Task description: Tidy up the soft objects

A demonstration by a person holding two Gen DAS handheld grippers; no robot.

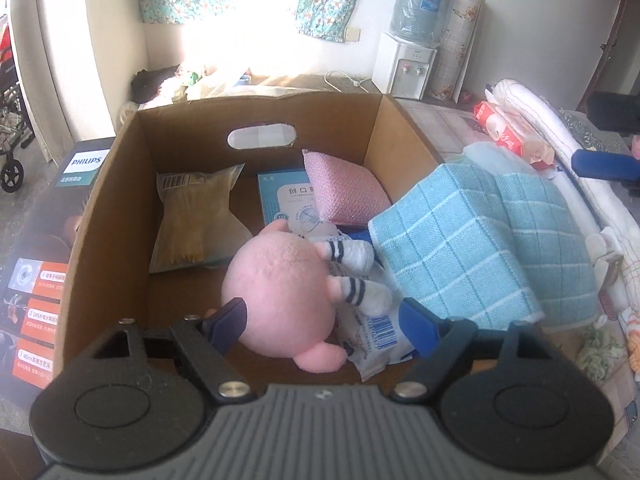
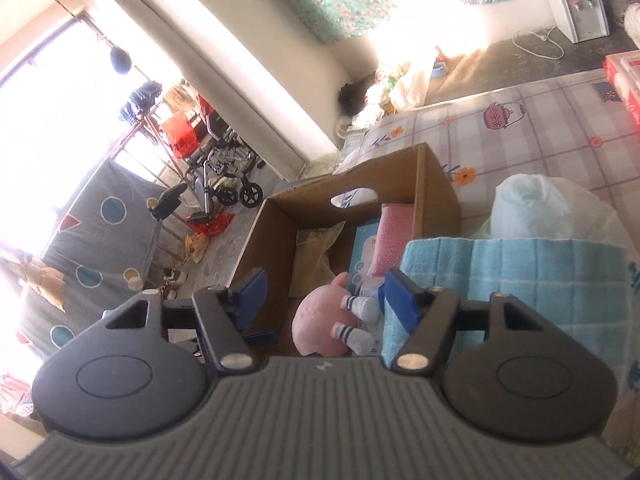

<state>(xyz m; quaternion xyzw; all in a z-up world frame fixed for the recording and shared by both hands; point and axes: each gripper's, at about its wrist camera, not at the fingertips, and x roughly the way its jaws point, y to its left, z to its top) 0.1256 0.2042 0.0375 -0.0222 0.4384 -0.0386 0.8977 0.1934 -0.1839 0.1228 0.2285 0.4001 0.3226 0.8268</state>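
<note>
A cardboard box [image 1: 120, 200] [image 2: 436, 184] holds a pink plush toy [image 1: 280, 280] [image 2: 316, 320] with striped legs. Also inside are a yellow packet [image 1: 196, 220], a blue carton [image 1: 280, 200], a pink sponge [image 1: 344, 188] [image 2: 394, 236] and a wipes pack [image 1: 376, 332]. A light blue checked towel [image 1: 480, 240] [image 2: 520, 280] drapes over the box's right wall. My left gripper [image 1: 322, 320] is open over the plush. Its left finger rests against the toy and its right finger is off it, over the wipes pack. My right gripper [image 2: 326, 294] is open and empty, its right finger beside the towel's edge.
A dark Philips carton [image 1: 52, 220] stands against the box's left side. Red tissue packs [image 1: 508, 136] and a white quilt [image 1: 540, 120] lie at the right. A white plastic bag [image 2: 548, 208] sits behind the towel on the patterned tablecloth [image 2: 520, 128]. A wheelchair [image 2: 224, 168] stands on the floor beyond.
</note>
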